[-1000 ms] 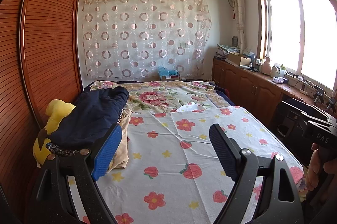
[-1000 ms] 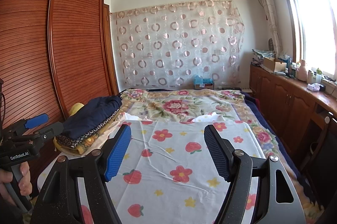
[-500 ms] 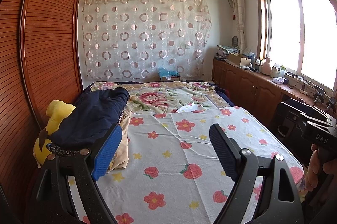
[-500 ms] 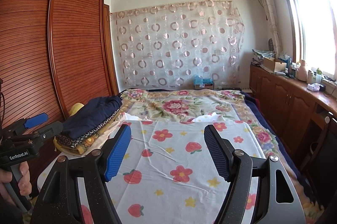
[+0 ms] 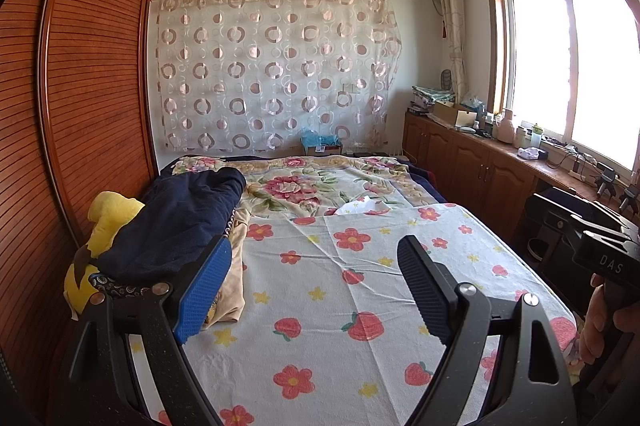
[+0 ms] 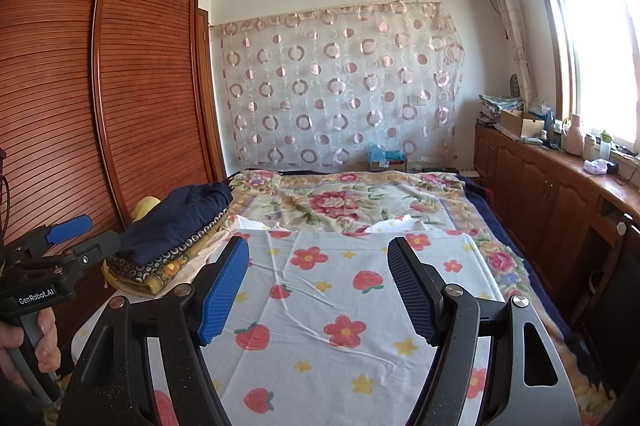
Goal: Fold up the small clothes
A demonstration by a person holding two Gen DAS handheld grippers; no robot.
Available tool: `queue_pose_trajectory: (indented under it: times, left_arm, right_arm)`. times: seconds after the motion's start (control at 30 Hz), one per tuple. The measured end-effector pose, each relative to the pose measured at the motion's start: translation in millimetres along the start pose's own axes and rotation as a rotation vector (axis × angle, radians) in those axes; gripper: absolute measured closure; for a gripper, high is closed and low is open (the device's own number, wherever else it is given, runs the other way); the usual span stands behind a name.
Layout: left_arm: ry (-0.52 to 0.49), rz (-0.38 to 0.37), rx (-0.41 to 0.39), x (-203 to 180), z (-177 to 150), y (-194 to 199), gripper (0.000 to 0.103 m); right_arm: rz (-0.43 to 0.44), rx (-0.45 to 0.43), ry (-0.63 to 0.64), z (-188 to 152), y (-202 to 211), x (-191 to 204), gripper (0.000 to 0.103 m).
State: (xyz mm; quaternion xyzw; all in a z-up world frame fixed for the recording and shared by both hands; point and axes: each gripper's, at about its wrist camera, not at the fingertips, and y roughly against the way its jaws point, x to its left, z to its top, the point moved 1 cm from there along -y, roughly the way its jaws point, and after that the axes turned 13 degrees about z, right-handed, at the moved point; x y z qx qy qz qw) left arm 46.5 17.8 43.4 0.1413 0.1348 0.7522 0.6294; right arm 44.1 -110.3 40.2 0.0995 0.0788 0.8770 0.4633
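A home bedroom: a bed (image 5: 320,306) in flowered covers fills the middle, a louvred wooden wardrobe (image 5: 88,86) at nine o'clock, a curtained window (image 5: 560,66) at two o'clock.

Your clothes pile (image 5: 172,226): only navy top layer shows whole; layers under it show as edges, count not readable. Yellow plush toy (image 5: 108,222) mostly buried behind pile, shape unclear. Your left gripper (image 5: 314,286) hides pile's near corner behind blue pad; handles cut by bottom edge. White cloth (image 6: 394,225) half tucked under flowered sheet (image 6: 340,306), kind unreadable. Counter clutter (image 6: 560,138) by window too small to name. Window (image 5: 568,66) blown out white.
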Motion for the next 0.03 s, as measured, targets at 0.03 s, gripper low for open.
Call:
queue_pose_trajectory:
  times: [0.03]
  left_arm:
    - [0.000,0.000,0.000,-0.1,-0.1,-0.1,0.018]
  right_arm:
    - [-0.001,0.002,0.000,-0.7,-0.2,0.8,0.029]
